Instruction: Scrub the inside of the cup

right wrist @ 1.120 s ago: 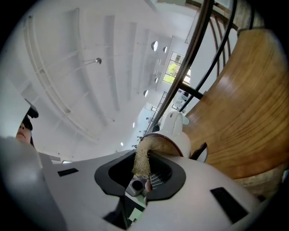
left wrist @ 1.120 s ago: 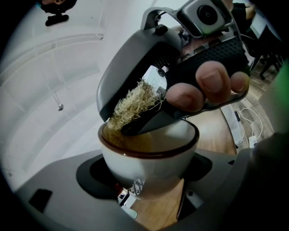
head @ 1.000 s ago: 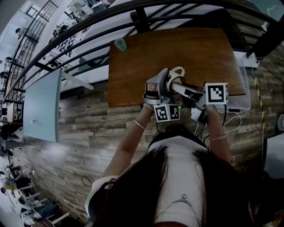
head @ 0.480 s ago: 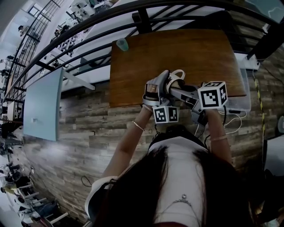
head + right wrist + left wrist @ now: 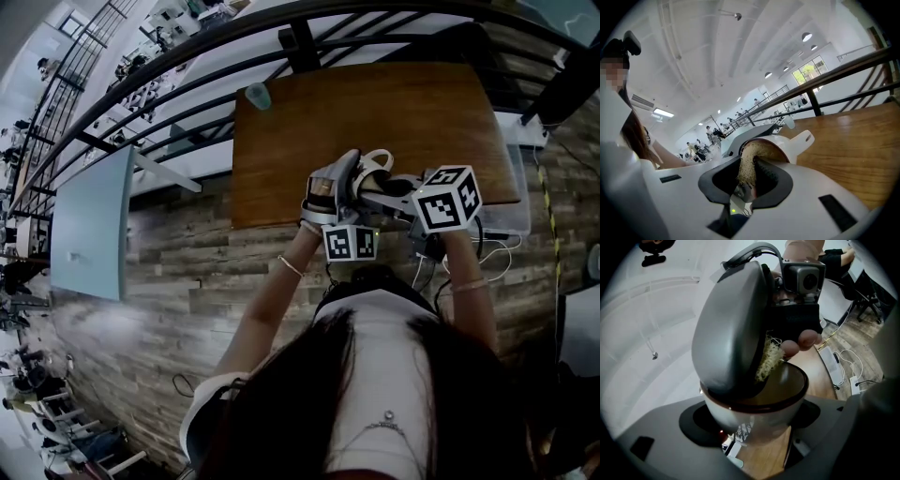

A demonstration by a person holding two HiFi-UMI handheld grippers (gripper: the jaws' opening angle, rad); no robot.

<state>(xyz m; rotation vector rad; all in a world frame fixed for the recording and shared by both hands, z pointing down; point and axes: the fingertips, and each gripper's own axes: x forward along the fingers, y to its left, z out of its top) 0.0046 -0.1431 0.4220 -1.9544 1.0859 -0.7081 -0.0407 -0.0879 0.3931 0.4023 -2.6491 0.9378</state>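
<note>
Tilted and nudged left since a second ago, my right gripper (image 5: 749, 180) has its jaws clamped on the scrubber (image 5: 748, 161), which is pressed inside the cup (image 5: 754, 404). My left gripper (image 5: 753, 422) grips that cup between its jaws, above the counter's (image 5: 375, 103) near edge. Scrubbing looks under way.

a brown wooden table (image 5: 394, 103) stands on a plank floor (image 5: 187, 281), with a small teal tumbler (image 5: 255, 94) upright near its far left corner. a black railing (image 5: 300, 42) runs along the far side of the table, and a pale blue panel (image 5: 89, 225) lies well apart to the left. white cables (image 5: 497, 248) trail on the floor just beside the table's right end; round ceiling lights (image 5: 806, 36) show overhead.
</note>
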